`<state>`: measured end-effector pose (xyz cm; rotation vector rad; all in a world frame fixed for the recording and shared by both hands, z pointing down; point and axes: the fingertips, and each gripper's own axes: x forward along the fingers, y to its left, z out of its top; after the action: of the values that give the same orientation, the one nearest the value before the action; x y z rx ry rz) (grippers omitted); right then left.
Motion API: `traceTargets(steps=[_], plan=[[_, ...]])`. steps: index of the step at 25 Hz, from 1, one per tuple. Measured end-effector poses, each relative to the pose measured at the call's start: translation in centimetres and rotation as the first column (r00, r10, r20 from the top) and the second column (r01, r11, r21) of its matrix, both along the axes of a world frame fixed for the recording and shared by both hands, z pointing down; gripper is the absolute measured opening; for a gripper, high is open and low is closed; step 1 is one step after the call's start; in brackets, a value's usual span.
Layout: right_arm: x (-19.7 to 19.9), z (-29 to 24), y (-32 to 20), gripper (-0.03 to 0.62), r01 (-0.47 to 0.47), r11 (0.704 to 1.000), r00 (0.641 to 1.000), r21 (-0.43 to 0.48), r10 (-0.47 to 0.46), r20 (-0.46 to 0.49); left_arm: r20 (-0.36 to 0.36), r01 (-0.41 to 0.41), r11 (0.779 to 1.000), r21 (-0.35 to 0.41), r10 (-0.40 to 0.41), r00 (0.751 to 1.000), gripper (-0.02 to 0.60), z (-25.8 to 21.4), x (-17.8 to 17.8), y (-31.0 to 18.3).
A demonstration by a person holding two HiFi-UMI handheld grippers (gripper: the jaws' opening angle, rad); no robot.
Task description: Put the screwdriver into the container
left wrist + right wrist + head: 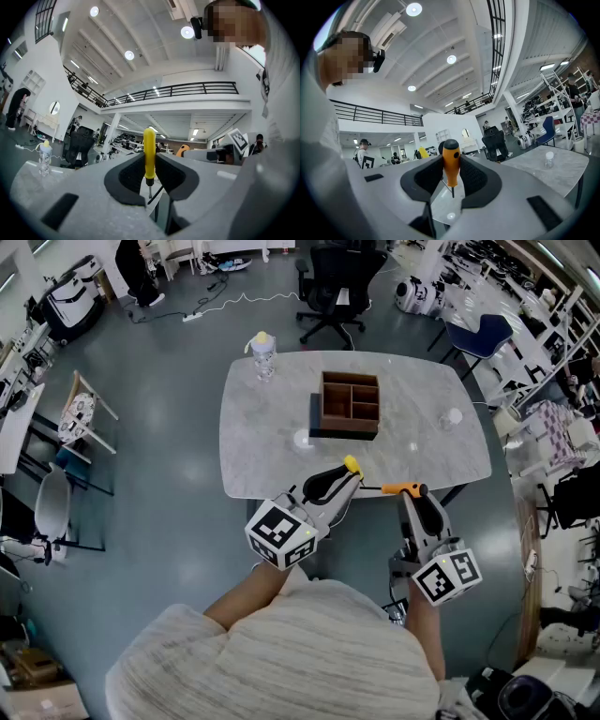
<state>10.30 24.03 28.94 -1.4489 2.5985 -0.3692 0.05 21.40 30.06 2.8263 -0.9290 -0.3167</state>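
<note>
A brown wooden container (349, 405) with several compartments stands near the middle of the marble table (431, 451). My left gripper (347, 474) hovers over the table's near edge, shut on a yellow-handled screwdriver (352, 465). In the left gripper view the yellow screwdriver (149, 152) stands upright between the pads of the left gripper (150, 165), its shaft pointing down. My right gripper (413, 497) is just off the near edge, shut on an orange-handled screwdriver (404, 488). The right gripper (451, 169) pinches the orange screwdriver (451, 161) by its handle, tip down.
A clear bottle (263, 354) with a yellow cap stands at the table's far left corner. A small clear object (453, 415) lies at the right. A black office chair (333, 287) is beyond the table. Chairs and shelves line the room's sides.
</note>
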Motion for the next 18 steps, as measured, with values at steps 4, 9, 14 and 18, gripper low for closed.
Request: traceTargets(steps=[4, 9, 14, 18], plan=[[-0.1, 0.1, -0.3, 0.110, 0.001, 1.000, 1.000, -0.002, -0.001, -0.002, 0.006, 0.004, 1.000, 0.003, -0.004, 1.000, 0.072, 0.0, -0.1, -0.6], [-0.1, 0.2, -0.6, 0.110, 0.001, 1.000, 1.000, -0.007, -0.001, -0.001, 0.008, -0.001, 1.000, -0.003, 0.001, 1.000, 0.072, 0.1, 0.1, -1.1], [0.1, 0.3, -1.1, 0.110, -0.001, 1.000, 1.000, -0.009, 0.001, 0.000, 0.015, -0.009, 1.000, -0.006, 0.009, 1.000, 0.072, 0.4, 0.4, -1.7], [0.3, 0.2, -1.4, 0.110, -0.002, 1.000, 1.000, -0.004, 0.002, 0.009, 0.016, -0.013, 1.000, -0.010, 0.013, 1.000, 0.072, 0.4, 0.6, -1.9]])
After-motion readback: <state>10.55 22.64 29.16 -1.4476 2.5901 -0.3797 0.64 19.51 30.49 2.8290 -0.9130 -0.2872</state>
